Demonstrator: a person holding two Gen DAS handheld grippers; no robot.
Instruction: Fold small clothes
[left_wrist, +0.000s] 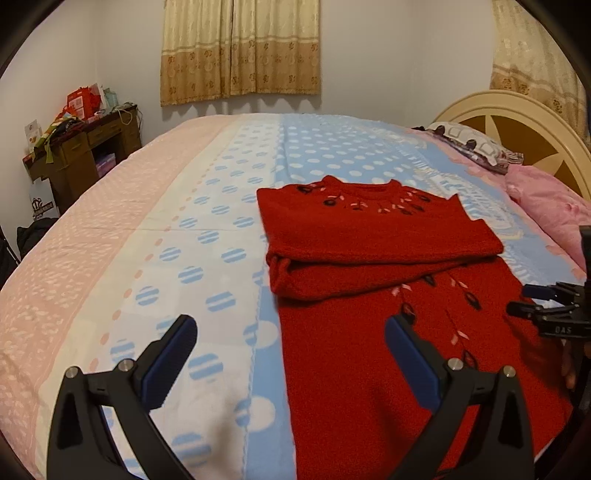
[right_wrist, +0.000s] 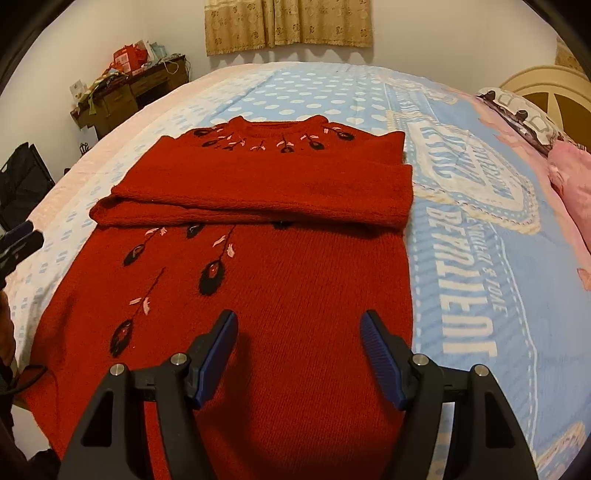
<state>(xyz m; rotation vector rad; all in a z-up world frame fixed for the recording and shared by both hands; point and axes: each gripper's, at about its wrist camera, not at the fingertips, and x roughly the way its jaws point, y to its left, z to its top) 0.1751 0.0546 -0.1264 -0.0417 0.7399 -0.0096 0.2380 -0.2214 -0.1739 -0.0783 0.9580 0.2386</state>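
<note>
A red knitted sweater with black and pink embroidery lies flat on the bed, collar at the far end, both sleeves folded across the chest; it also shows in the right wrist view. My left gripper is open and empty above the sweater's near left edge. My right gripper is open and empty above the lower body of the sweater, near its right side. The right gripper also shows at the right edge of the left wrist view.
The bed has a pink, white and blue dotted blanket. Pillows and a cream headboard are at the right. A cluttered wooden desk stands by the far left wall, with curtains behind.
</note>
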